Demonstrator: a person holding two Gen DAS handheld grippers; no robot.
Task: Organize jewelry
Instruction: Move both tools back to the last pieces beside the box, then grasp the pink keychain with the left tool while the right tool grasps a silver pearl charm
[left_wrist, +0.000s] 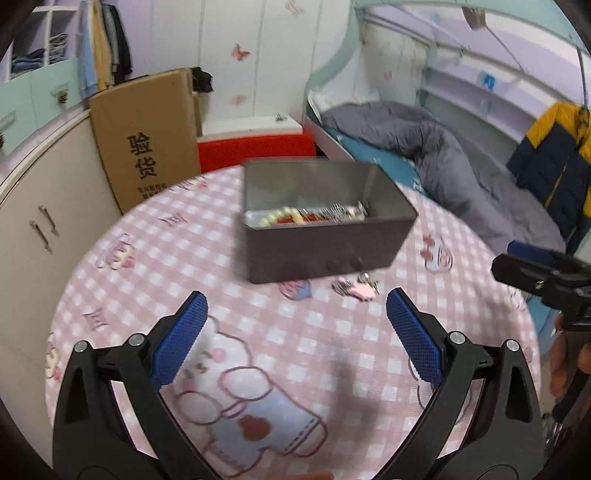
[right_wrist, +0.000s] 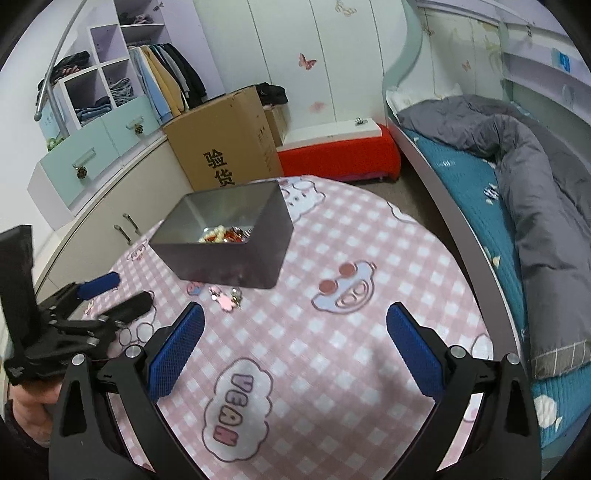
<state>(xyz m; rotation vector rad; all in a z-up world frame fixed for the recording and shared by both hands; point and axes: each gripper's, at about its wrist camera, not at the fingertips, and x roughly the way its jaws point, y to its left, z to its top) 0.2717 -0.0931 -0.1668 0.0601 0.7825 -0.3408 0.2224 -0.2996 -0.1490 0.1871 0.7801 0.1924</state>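
A dark grey metal box (left_wrist: 325, 243) stands open on the pink checked tablecloth (left_wrist: 258, 325); it also shows in the right wrist view (right_wrist: 229, 254). Inside lie pearl beads and red and silver jewelry (left_wrist: 306, 217) (right_wrist: 225, 235). A pink charm with small metal pieces (left_wrist: 356, 288) (right_wrist: 226, 298) lies on the cloth just in front of the box. My left gripper (left_wrist: 295, 310) is open and empty, hovering short of the charm. My right gripper (right_wrist: 295, 321) is open and empty, to the right of the charm. The left gripper also shows at the left in the right wrist view (right_wrist: 110, 295).
A cardboard box (right_wrist: 229, 144) and a red bench (right_wrist: 340, 155) stand beyond the table. A white cabinet (right_wrist: 110, 206) is to the left and a bed with a grey duvet (right_wrist: 535, 192) to the right.
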